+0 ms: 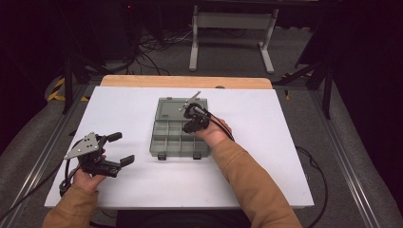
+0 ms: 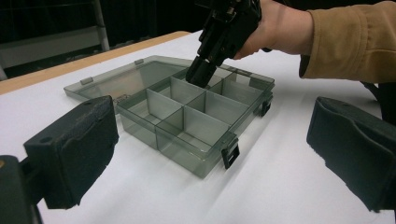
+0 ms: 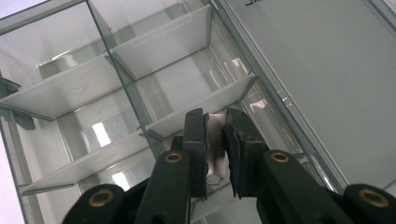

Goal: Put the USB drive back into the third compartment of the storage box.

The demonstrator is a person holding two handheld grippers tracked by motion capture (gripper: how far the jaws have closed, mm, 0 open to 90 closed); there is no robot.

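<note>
Grey compartment box (image 1: 179, 137) centre of frame on white bench (image 1: 266, 156), lid open flat behind. Dividers crowd around right gripper (image 3: 215, 140); it points down into far-right compartment, fingers narrow, pinching small pale piece (image 3: 215, 140). Left gripper (image 1: 119, 148) lower left, clear of box, fingers wide, empty.
</note>
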